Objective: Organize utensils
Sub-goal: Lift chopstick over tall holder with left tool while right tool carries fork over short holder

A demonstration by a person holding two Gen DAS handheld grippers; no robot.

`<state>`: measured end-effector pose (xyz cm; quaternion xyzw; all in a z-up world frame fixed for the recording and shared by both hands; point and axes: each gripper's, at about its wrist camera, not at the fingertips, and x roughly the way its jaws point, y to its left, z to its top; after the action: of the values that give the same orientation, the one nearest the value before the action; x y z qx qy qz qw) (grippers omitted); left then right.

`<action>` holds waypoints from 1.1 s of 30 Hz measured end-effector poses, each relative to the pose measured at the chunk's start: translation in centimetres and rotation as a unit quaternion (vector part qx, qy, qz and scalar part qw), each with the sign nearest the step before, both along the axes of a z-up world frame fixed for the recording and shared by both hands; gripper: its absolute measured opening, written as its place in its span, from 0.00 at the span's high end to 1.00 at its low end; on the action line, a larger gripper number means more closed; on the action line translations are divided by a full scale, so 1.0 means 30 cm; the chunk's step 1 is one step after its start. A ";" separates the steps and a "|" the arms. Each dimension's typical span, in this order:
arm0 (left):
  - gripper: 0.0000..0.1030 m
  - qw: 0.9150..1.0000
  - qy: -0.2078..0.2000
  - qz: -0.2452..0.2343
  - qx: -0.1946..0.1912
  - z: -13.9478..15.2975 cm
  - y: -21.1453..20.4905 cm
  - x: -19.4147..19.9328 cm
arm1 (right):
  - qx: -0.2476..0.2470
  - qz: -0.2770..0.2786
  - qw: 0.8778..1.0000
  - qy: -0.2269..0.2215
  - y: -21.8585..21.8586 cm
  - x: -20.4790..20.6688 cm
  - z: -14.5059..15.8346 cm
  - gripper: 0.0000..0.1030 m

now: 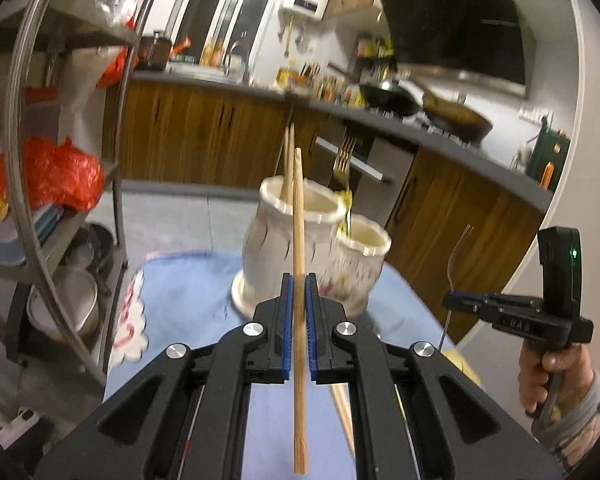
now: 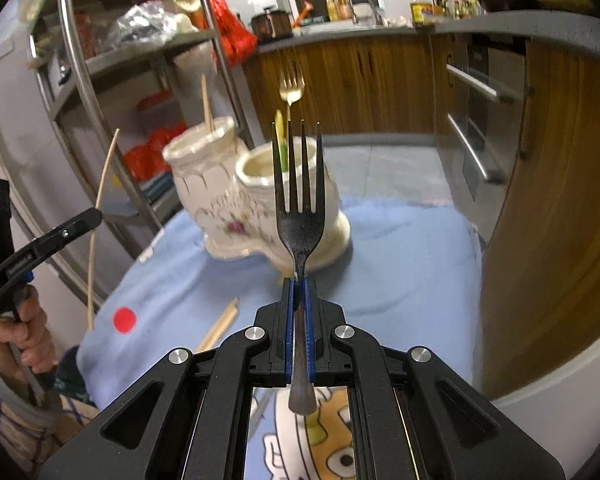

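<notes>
kitchen cabinets (image 2: 340,80) stand behind our blue cloth (image 2: 400,264), where two white ceramic holders (image 1: 296,240) sit side by side at the far end. our left gripper (image 1: 299,300) clamps a wooden chopstick (image 1: 299,280) upright; our right gripper (image 2: 299,300) grips a dark fork (image 2: 300,208), tines up, near the holders.

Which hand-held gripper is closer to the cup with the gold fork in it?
Right, probably. The right hand-held gripper, holding a dark fork, faces that cup; the left hand-held gripper, clamping a chopstick, faces the taller cup.
</notes>
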<state>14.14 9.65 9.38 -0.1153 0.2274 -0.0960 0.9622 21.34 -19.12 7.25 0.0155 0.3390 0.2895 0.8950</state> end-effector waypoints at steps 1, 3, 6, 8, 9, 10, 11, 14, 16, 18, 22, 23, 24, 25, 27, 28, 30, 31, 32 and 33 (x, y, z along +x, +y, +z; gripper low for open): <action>0.95 1.000 -0.011 0.000 -0.004 0.011 -0.001 0.009 | 0.004 0.002 1.000 -0.006 0.001 -0.002 0.010 0.94; 0.95 1.000 -0.027 -0.003 -0.012 0.028 0.001 0.021 | 0.014 0.005 1.000 -0.023 0.010 -0.001 0.045 0.94; 0.95 0.998 -0.055 -0.003 -0.022 0.049 0.000 0.052 | 0.033 0.007 0.999 -0.040 0.016 0.010 0.084 0.94; 0.95 0.997 -0.073 -0.002 -0.029 0.066 0.002 0.077 | 0.045 0.009 0.998 -0.052 0.020 0.017 0.107 0.94; 0.95 0.996 -0.078 -0.003 -0.031 0.072 0.001 0.090 | 0.049 0.009 0.997 -0.057 0.023 0.019 0.115 0.94; 0.95 0.996 -0.084 -0.002 -0.030 0.079 0.000 0.100 | 0.055 0.010 0.996 -0.064 0.028 0.027 0.127 0.94; 0.95 0.995 -0.095 0.003 -0.025 0.091 -0.002 0.118 | 0.060 0.010 0.996 -0.070 0.034 0.034 0.136 0.94; 0.95 0.993 -0.118 0.014 -0.027 0.125 0.003 0.166 | 0.075 0.014 0.994 -0.082 0.056 0.071 0.156 0.94; 0.95 0.990 -0.131 0.020 -0.037 0.145 0.014 0.197 | 0.086 0.017 0.992 -0.088 0.069 0.088 0.164 0.94; 0.95 0.988 -0.148 0.029 -0.044 0.162 0.016 0.225 | 0.096 0.021 0.991 -0.092 0.079 0.108 0.164 0.94; 0.95 0.982 -0.176 0.037 -0.047 0.176 0.011 0.260 | 0.101 0.025 0.990 -0.094 0.103 0.154 0.166 0.94; 0.95 0.981 -0.182 0.039 -0.049 0.178 0.006 0.268 | 0.100 0.025 0.990 -0.097 0.108 0.163 0.171 0.94; 0.95 0.979 -0.191 0.044 -0.049 0.179 0.002 0.276 | 0.100 0.023 0.990 -0.100 0.111 0.171 0.178 0.94; 0.95 0.978 -0.196 0.047 -0.049 0.176 -0.005 0.277 | 0.107 0.021 0.989 -0.104 0.109 0.180 0.189 0.94; 0.95 0.975 -0.209 0.055 -0.049 0.175 -0.017 0.295 | 0.123 0.015 0.986 -0.112 0.097 0.189 0.209 0.94; 0.95 0.973 -0.218 0.064 -0.044 0.176 -0.026 0.304 | 0.127 0.011 0.985 -0.117 0.094 0.192 0.217 0.94; 0.95 0.969 -0.233 0.076 -0.036 0.183 -0.037 0.320 | 0.139 -0.001 0.982 -0.129 0.085 0.201 0.237 0.94; 0.95 0.966 -0.244 0.082 -0.029 0.186 -0.047 0.327 | 0.144 -0.006 0.981 -0.133 0.083 0.207 0.243 0.94; 0.95 0.965 -0.249 0.084 -0.023 0.185 -0.056 0.335 | 0.147 -0.011 0.980 -0.137 0.082 0.212 0.246 0.94; 0.95 0.964 -0.251 0.084 -0.019 0.186 -0.064 0.344 | 0.150 -0.017 0.978 -0.142 0.083 0.218 0.247 0.94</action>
<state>24.46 7.73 14.98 -0.1247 -0.0337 -0.0447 0.9906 27.89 -16.64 14.65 0.1142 0.1611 0.3209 0.9263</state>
